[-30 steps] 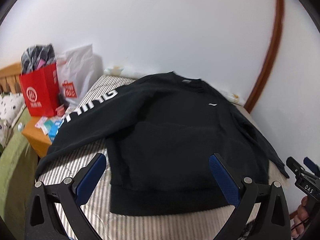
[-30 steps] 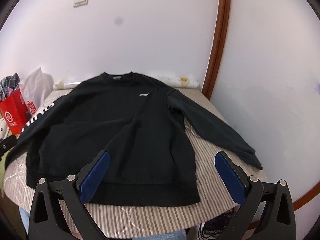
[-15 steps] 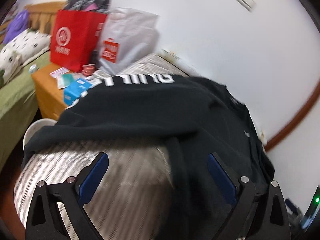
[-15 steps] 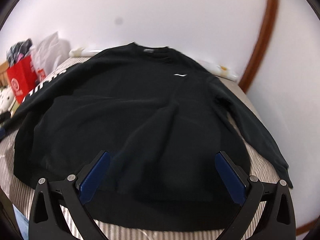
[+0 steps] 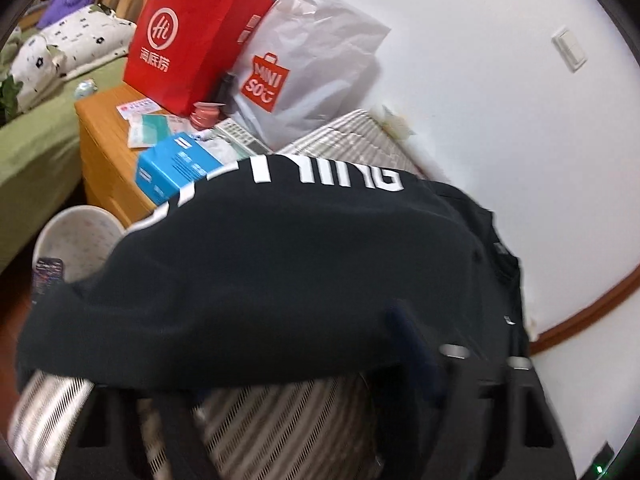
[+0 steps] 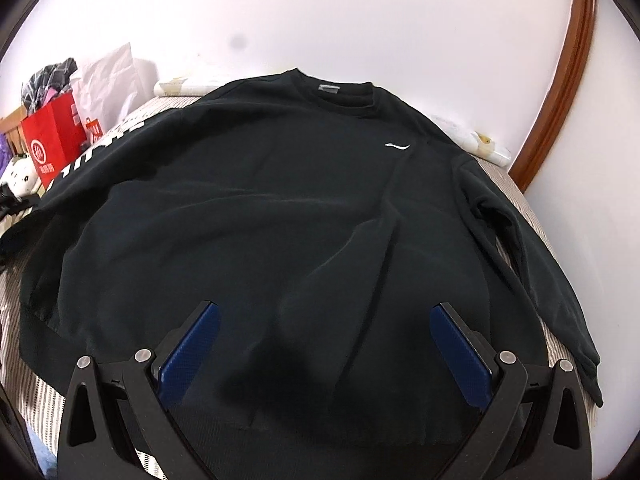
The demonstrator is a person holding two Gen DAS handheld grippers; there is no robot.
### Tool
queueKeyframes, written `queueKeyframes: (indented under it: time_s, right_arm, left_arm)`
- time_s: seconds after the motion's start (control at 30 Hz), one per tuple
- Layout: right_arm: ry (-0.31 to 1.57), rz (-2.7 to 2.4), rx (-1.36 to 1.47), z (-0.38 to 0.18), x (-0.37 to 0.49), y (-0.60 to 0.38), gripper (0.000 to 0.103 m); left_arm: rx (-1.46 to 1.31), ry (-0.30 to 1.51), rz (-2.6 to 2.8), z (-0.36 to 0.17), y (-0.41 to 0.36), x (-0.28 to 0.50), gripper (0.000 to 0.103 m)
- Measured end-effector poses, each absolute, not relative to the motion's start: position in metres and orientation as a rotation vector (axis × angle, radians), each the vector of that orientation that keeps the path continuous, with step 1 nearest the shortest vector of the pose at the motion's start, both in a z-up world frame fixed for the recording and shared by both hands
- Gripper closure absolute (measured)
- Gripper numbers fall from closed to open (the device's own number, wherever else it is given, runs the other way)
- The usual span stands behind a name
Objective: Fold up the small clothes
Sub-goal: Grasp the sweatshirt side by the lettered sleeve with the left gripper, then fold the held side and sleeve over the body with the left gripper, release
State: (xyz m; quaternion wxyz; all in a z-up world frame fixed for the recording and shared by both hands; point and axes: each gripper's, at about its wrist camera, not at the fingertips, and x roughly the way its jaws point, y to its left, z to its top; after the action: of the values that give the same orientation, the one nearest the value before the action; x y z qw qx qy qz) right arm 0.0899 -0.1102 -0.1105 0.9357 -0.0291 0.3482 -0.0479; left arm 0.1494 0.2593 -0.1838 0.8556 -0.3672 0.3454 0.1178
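Right wrist view: our right claw (image 6: 324, 344) hovers wide open and empty over the flat black long-sleeved sweatshirt (image 6: 280, 208) on the striped bed (image 6: 24, 284), while the left claw's state we cannot tell; gripping a sleeve seemingly comes next.

Sweatshirt (image 6: 280, 208) matt black cloth; cover (image 5: 280, 432) striped, seemingly quilted.

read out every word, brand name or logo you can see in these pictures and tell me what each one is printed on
"Hi", with three Chinese characters below: red paper bag.
"MINI SO", the last letter creased: red logo on the grey plastic bag.
"NING", upside down, white; earlier letters hidden: sleeve of the black sweatshirt.
White swoosh logo, no words: sweatshirt chest in the right wrist view.
Too small or blurred: blue box, papers on the nightstand, collar tag.
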Motion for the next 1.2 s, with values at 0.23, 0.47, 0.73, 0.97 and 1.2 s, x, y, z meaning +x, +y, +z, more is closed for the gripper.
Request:
queueKeyframes:
  time_s: [0.23,0.47,0.73,0.97,1.2]
  right_arm:
    - [0.677,-0.088,0.026,-0.101,0.089,-0.146,0.002]
    - [0.638,-0.109,0.067,-0.090,0.099,-0.191,0.002]
    - [0.622,-0.151,0.099,-0.089,0.108,-0.236,0.002]
    - [0.617,-0.242,0.122,-0.102,0.094,-0.283,0.002]
    - [0.631,-0.352,0.204,-0.114,0.060,-0.336,0.002]
  left_arm:
    - [-0.613,0.670,0.323,-0.141,0.253,0.165,0.089]
    - [-0.364,0.544,0.219,-0.057,0.191,0.204,0.095]
    - [-0.119,0.531,0.017,-0.019,0.067,0.283,0.095]
    - [0.030,0.664,-0.112,-0.067,-0.032,0.337,0.094]
    - [0.019,0.750,-0.142,-0.096,-0.071,0.344,0.073]
